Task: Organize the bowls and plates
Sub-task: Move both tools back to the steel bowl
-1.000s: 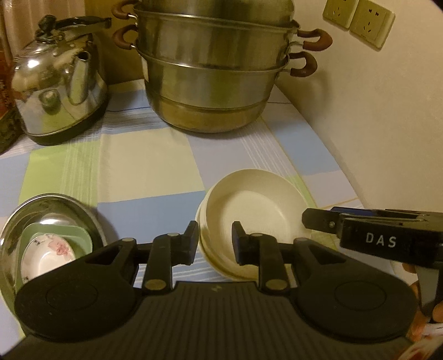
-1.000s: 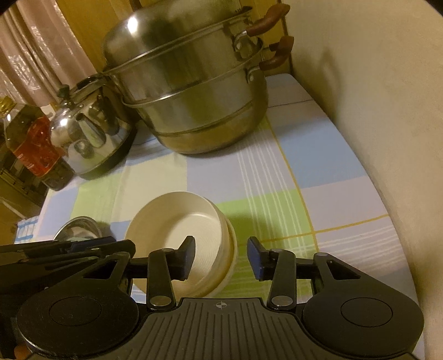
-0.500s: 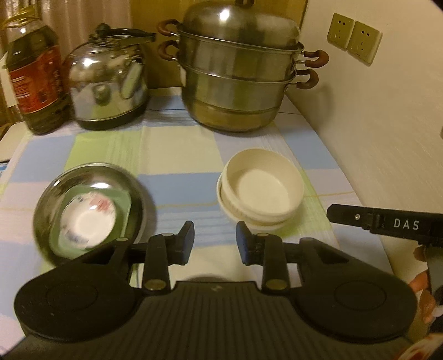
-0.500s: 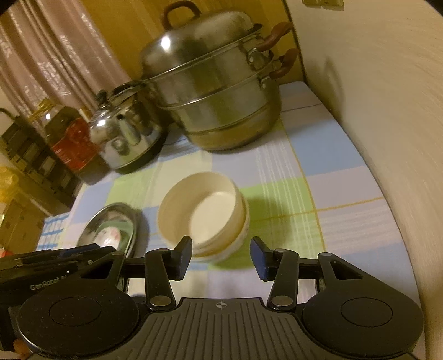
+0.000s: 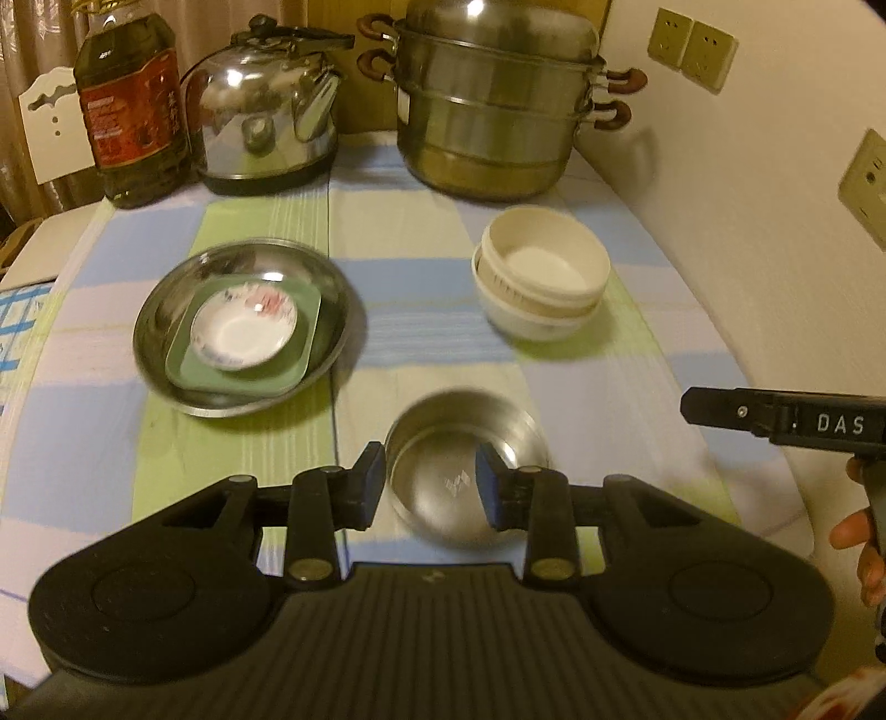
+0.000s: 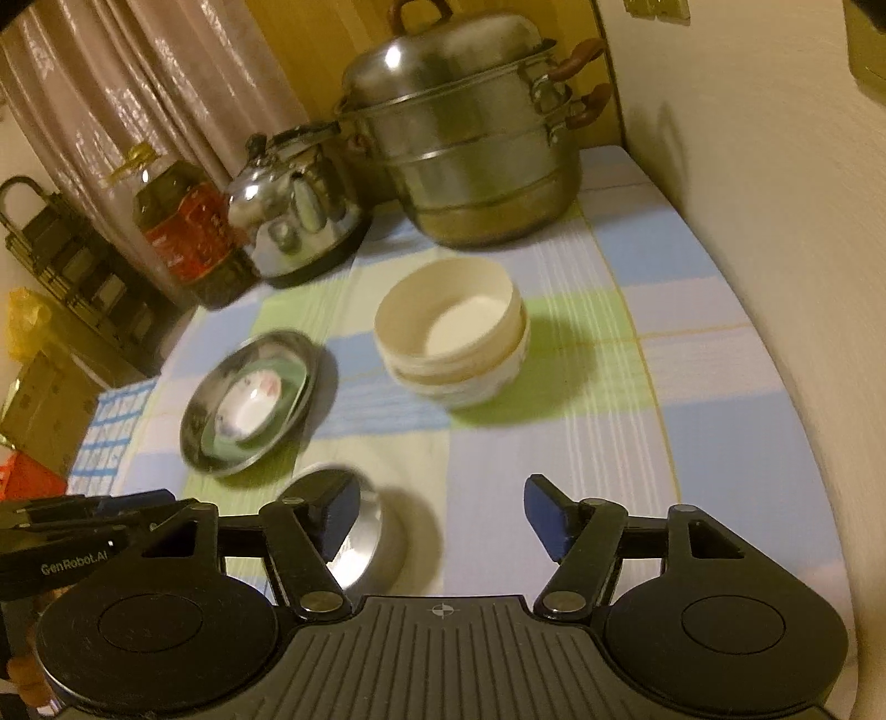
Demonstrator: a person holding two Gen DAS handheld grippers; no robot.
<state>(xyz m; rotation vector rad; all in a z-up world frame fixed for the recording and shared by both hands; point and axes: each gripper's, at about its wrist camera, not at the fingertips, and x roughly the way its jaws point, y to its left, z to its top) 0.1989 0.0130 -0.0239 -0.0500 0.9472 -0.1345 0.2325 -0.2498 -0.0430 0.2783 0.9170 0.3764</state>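
A stack of cream bowls [image 5: 540,279] [image 6: 453,332] stands on the checked cloth right of centre. A steel plate [image 5: 166,310] [image 6: 194,421] at the left holds a green square dish [image 5: 188,371] and a small flowered saucer [image 5: 243,327]. A small steel bowl [image 5: 462,482] [image 6: 365,540] sits near the front. My left gripper [image 5: 429,487] is open and empty, its fingers just above the steel bowl's near part. My right gripper [image 6: 437,518] is open and empty over bare cloth, to the right of the steel bowl; it also shows in the left wrist view [image 5: 775,415].
A tiered steel steamer pot [image 5: 498,111] [image 6: 465,144], a kettle [image 5: 266,111] [image 6: 293,210] and an oil bottle [image 5: 133,111] [image 6: 188,232] stand along the back. A wall with sockets [image 5: 692,47] runs along the right. The table's left edge [image 5: 33,260] is near the plate.
Both grippers have pulled back and up from the cream bowls. The view widened, and the small steel bowl has come into sight under the left gripper. The right jaws have opened wider.
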